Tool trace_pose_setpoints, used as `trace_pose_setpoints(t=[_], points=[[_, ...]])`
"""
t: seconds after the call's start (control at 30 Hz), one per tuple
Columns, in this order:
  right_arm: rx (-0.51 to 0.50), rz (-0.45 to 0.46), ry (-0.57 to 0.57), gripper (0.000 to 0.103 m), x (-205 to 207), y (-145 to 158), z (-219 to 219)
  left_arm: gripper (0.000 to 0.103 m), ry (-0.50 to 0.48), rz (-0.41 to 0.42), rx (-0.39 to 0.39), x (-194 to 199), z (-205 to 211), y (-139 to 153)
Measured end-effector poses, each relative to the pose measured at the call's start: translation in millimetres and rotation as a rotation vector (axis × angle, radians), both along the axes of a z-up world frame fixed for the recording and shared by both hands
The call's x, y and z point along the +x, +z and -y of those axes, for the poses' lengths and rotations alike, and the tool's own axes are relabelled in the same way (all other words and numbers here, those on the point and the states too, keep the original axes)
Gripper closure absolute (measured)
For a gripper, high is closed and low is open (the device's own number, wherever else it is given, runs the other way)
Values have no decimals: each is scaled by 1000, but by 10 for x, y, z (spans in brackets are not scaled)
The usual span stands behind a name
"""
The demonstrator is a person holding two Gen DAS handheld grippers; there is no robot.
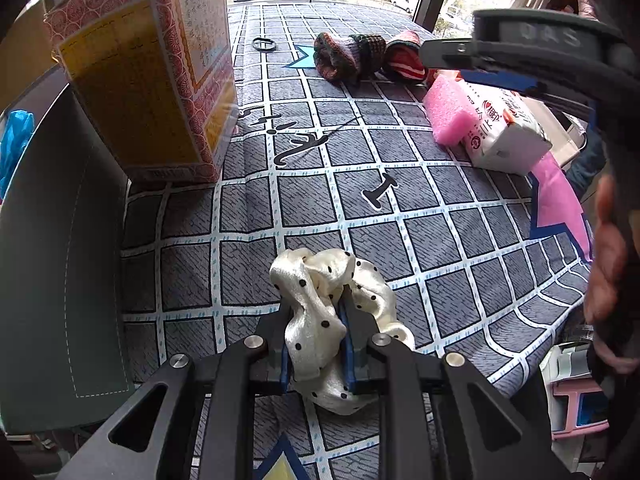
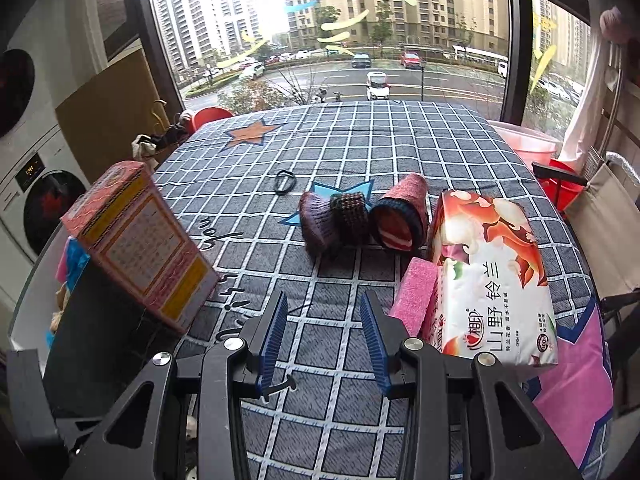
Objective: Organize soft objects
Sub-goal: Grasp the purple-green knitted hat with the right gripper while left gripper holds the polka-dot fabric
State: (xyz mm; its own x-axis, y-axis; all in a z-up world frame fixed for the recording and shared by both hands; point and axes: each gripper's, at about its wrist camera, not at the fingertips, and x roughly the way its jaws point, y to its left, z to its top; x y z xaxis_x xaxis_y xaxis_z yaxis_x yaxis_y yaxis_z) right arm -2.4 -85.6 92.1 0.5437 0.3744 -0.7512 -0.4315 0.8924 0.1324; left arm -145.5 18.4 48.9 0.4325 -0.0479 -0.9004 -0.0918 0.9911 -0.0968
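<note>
My left gripper (image 1: 318,316) is shut on a cream satin scrunchie with black dots (image 1: 316,280), held just above the checked cloth near its front edge. My right gripper (image 2: 324,312) is open and empty above the cloth; its body also shows in the left wrist view (image 1: 520,52) at the upper right. Knitted woollen items lie at mid-table (image 2: 334,216) (image 1: 348,56), with a red-lined knitted roll (image 2: 400,216) beside them. A pink sponge (image 2: 414,296) (image 1: 448,108) leans against a tissue pack (image 2: 492,276) (image 1: 500,128). A black hair tie (image 2: 285,181) (image 1: 264,44) lies farther back.
A red and yellow cardboard box (image 1: 148,68) (image 2: 144,244) stands at the left. A dark grey bin wall (image 1: 60,248) rises at the table's left edge. A window is behind the table. A pink stool (image 1: 576,412) stands off the right edge.
</note>
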Motion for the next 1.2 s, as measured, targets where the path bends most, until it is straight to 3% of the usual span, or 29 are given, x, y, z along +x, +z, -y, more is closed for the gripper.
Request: trace_pose_setpoints(t=[0.1,0.27,0.43,0.47,0.53,0.57,0.6,0.63,0.7,0.77,0.9,0.97,1.07,1.2], points=[[42,-9,21,62,92,113,-26,81,-5,5,-12,-15,-13,9],[-99,99,151,61,404,269,-495,81,-18,7,-10,-8,-5,11],[-209,15,189,58,926,-93,-875,81,-28,9,-21,-7,-11,5],[-239,0,188,54,1009,-187,-945,81,-31,9,-20,-8,-7,4],[-312,-44,179,9,1157,-399,-1031,81,-34,9,-18,-8,0,2],[-338,-56,176,10,1198,-494,-1059,81,-34,9,-19,-8,-1,1],[-340,-57,182,18,1200,-541,-1059,81,-35,9,-21,-7,-5,1],[-338,-45,191,43,1175,-568,-1057,81,-35,9,-23,-7,-11,2],[-331,-28,175,55,1110,-527,-1004,81,-36,8,-21,-1,-19,3],[-234,-63,189,66,990,-418,-908,81,-39,8,-11,3,-15,4],[-138,-40,232,68,524,-147,-714,80,-33,7,-3,4,-7,7],[-95,-4,251,83,212,12,-552,81,-27,4,-4,12,12,13],[-61,43,240,83,-192,198,-207,81,-18,3,-1,14,10,11],[-84,11,238,83,-500,170,105,81,-7,3,2,14,13,8]])
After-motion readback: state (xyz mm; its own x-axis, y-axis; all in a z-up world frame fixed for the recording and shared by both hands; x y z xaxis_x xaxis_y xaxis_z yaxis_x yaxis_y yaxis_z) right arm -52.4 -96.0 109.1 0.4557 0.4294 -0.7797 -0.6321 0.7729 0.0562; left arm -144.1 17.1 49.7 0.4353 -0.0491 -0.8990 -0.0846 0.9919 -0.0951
